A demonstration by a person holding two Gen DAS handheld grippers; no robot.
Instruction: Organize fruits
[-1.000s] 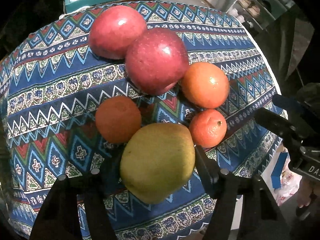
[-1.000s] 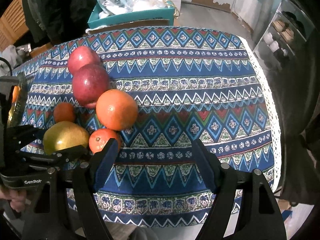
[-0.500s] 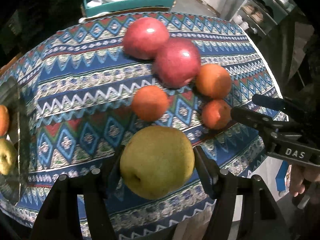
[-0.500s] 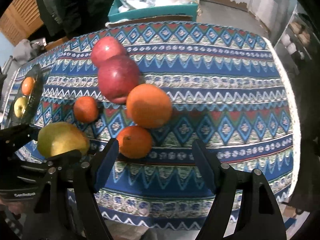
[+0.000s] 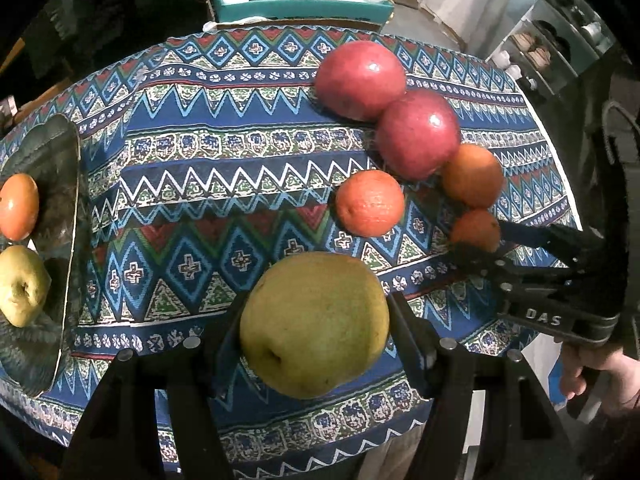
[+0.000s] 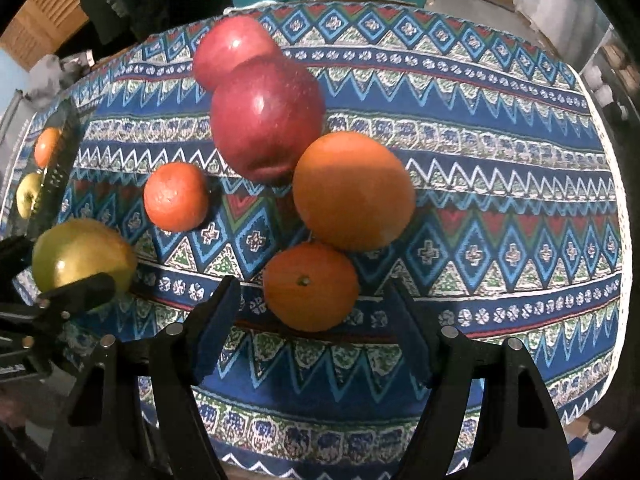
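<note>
Left wrist view first: the tabletop (image 5: 224,184) under its patterned cloth, then the glass tray (image 5: 60,184) at its left end, already carrying a small orange and a pale pear. My left gripper (image 5: 316,332) is clamped on the big yellow-green pear (image 5: 316,320), lifted clear of the cloth. That pear is smooth and round, so I judge it could slip or roll out if I tilt the wrist on the way to the tray. The two red apples (image 5: 416,132) touch each other.

My right gripper (image 6: 312,320) is closing around the small orange (image 6: 310,286); the pads do not press it yet. That orange sits against the large orange (image 6: 352,190), which touches an apple, so a crooked squeeze could nudge the cluster and send fruit rolling toward the tabletop's edge.

Only the left view shows the tray's contents plainly; only the right view shows the gaps left between pads and orange, and the lone orange (image 6: 176,196) standing apart.
</note>
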